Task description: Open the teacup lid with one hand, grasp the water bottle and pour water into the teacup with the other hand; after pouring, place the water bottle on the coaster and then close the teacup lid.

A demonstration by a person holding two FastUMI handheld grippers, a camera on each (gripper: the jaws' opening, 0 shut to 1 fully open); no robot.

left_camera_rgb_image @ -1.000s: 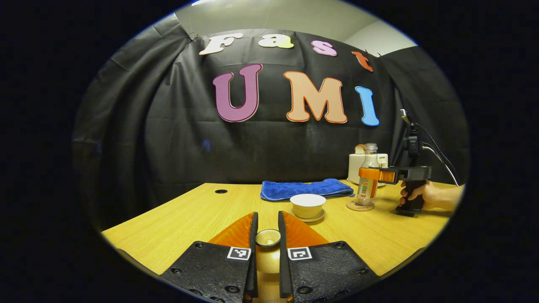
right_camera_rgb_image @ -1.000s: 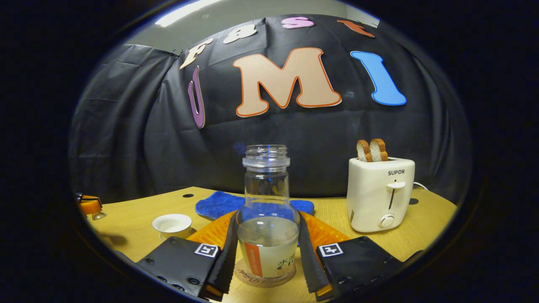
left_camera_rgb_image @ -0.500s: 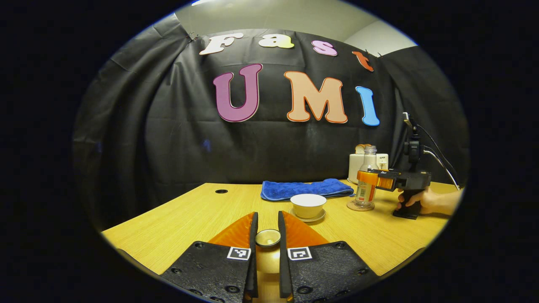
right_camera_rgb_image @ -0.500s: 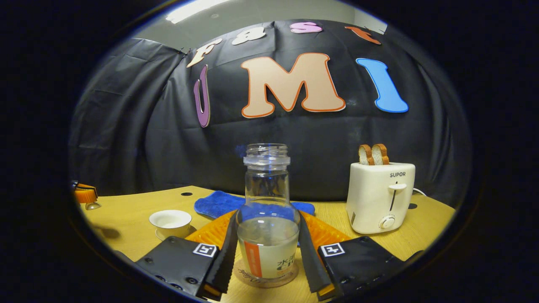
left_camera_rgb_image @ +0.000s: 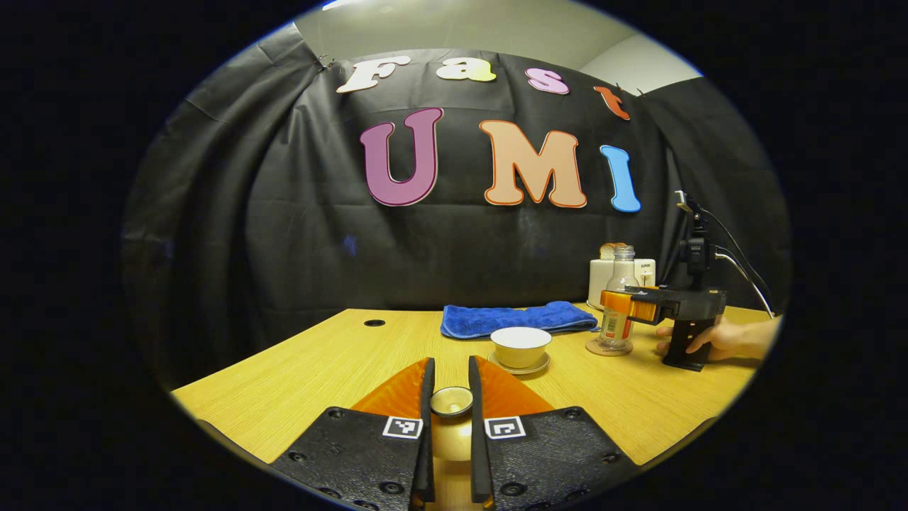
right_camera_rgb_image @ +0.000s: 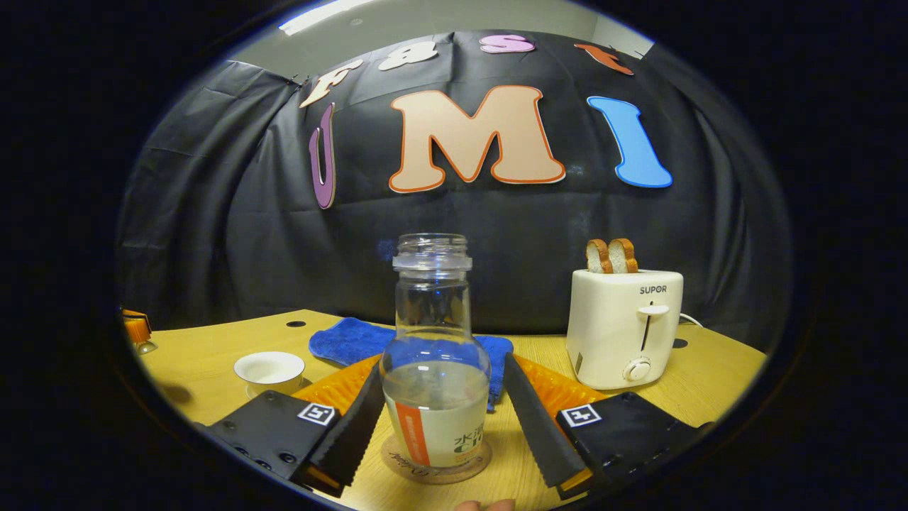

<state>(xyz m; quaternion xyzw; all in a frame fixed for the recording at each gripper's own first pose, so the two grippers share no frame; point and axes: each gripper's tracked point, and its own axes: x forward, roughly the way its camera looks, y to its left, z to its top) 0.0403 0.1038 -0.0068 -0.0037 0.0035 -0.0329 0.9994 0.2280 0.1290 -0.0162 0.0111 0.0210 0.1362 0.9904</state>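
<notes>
My left gripper [left_camera_rgb_image: 450, 366] is shut on the small round teacup lid [left_camera_rgb_image: 451, 401], held above the table in front of the open white teacup [left_camera_rgb_image: 521, 344] on its saucer. The clear water bottle [right_camera_rgb_image: 434, 369], part full and uncapped, stands upright on the round coaster [right_camera_rgb_image: 434, 460]. My right gripper [right_camera_rgb_image: 441, 369] is open, with one finger on each side of the bottle and a gap on both sides. In the left gripper view the bottle [left_camera_rgb_image: 616, 312] and right gripper [left_camera_rgb_image: 624, 304] are right of the teacup, with a hand [left_camera_rgb_image: 716, 338] on the handle.
A folded blue cloth [left_camera_rgb_image: 516, 318] lies behind the teacup. A white toaster [right_camera_rgb_image: 624, 328] with two bread slices stands at the back right, its cord trailing off. The wooden table [left_camera_rgb_image: 319, 369] has a round hole [left_camera_rgb_image: 374, 323] near its far edge.
My right gripper has spread its fingers off the bottle, which now stands free on the coaster. The left gripper still holds the lid in the same spot.
</notes>
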